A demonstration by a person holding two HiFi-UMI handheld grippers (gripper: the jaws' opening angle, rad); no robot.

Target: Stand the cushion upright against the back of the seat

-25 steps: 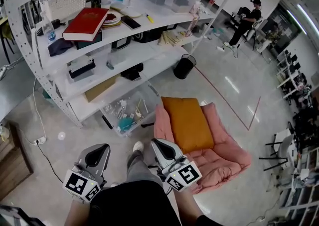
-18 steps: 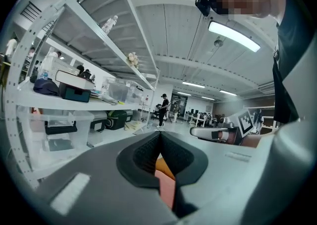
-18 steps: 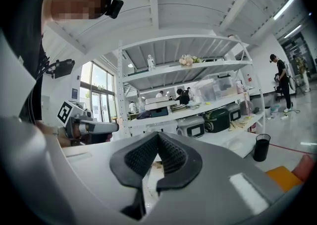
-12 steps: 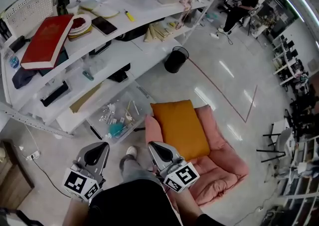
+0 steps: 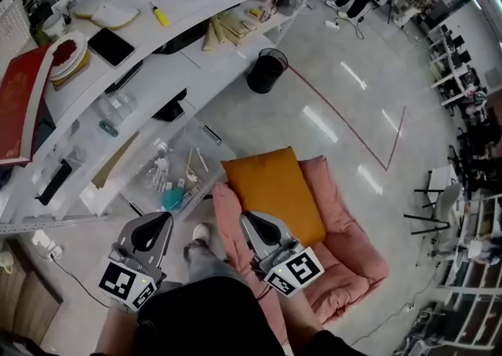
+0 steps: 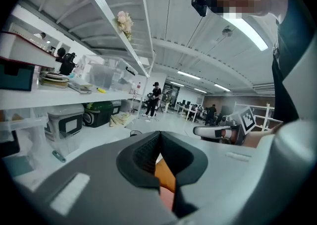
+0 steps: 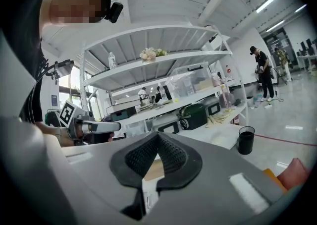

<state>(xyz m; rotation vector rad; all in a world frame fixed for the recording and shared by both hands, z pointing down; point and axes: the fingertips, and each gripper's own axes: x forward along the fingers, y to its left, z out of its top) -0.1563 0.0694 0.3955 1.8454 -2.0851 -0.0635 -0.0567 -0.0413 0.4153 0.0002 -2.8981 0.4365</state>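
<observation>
Head view, cushion: the orange cushion (image 5: 271, 188) is lying on top of the pink seat (image 5: 349, 245), at the end farthest from the person. It's not stood up yet.
Head view, seat: it's down on the shiny floor (image 5: 353, 103), near the white shelves (image 5: 196, 49). A clear tub (image 5: 169, 170) of odds and ends sits just beside its far left corner.
Head view, left gripper: the left gripper (image 5: 162, 221) is over the floor to the left of the seat, well apart from the cushion. A shoe (image 5: 200, 231) shows between it and the seat.
Head view, right gripper: the right gripper (image 5: 248, 219) overlaps the cushion's near edge. Can't tell if it's touching or just above.
Head view, other stuff: black bin (image 5: 266, 70) over by the shelves, red tape line (image 5: 345, 131) on the floor, red book (image 5: 16, 103) on a shelf at the left.
Left gripper view, jaws: tips are pressed together with nothing gripped. A sliver of the cushion (image 6: 166, 177) shows through the hollow under the tips, but it's beyond them.
Left gripper view, around: shelves (image 6: 29, 101) on the left, right gripper (image 6: 196, 131) off to the right, a person (image 6: 155, 99) standing far down the room.
Right gripper view, jaws: fully closed and empty.
Right gripper view, around: left gripper (image 7: 119, 126) off to the left, shelves (image 7: 163, 56) straight ahead, bin (image 7: 245, 140) on the floor. A corner of the cushion (image 7: 272, 173) and a bit of the seat (image 7: 295, 168) show at lower right.
</observation>
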